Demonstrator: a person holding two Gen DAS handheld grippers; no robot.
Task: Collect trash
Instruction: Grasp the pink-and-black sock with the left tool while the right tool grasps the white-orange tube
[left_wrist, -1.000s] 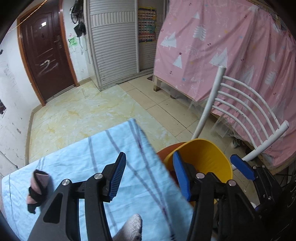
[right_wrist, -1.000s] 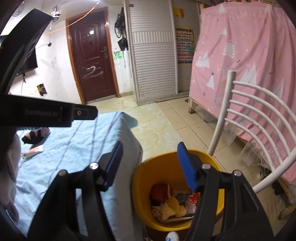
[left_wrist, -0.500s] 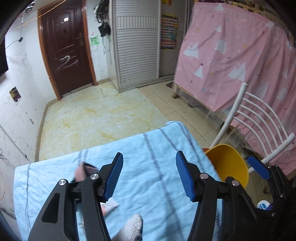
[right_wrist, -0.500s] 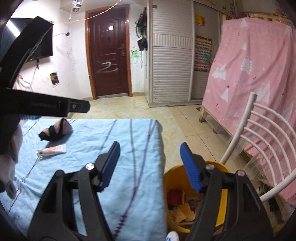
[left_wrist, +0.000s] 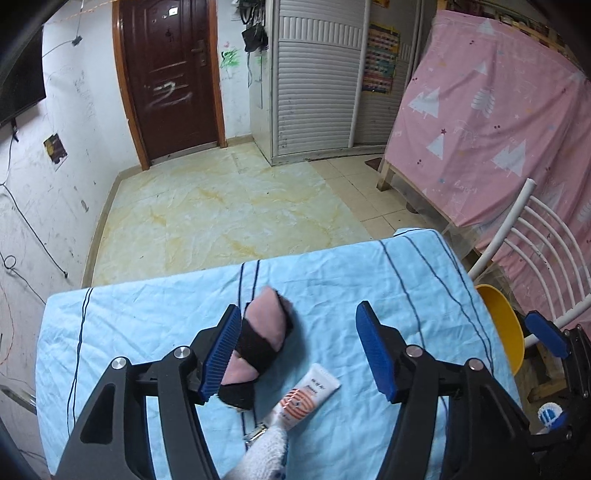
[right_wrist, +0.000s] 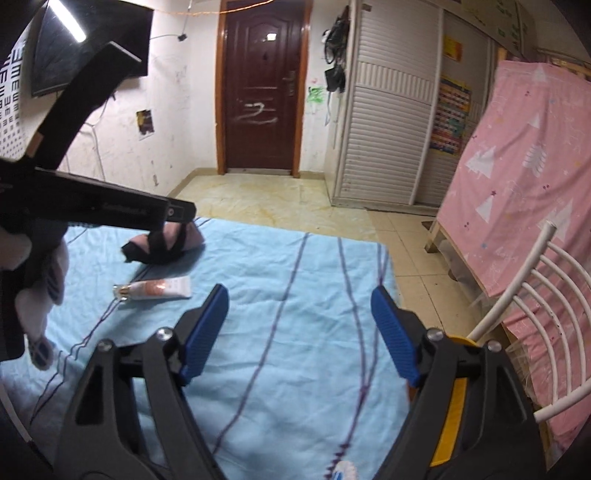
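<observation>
Brown door (left_wrist: 168, 79), white louvered wardrobe (left_wrist: 314, 85), pale marbled floor (left_wrist: 221, 214)

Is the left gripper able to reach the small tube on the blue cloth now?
Probably yes. The left gripper is open above the tube, with nothing covering it; the pink and black item lies just beside.

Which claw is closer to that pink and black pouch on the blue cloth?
The left claw. Its open fingers hover right at the pink and black pouch, one finger overlapping it. The right claw hangs open well away, toward the yellow bin.
</observation>
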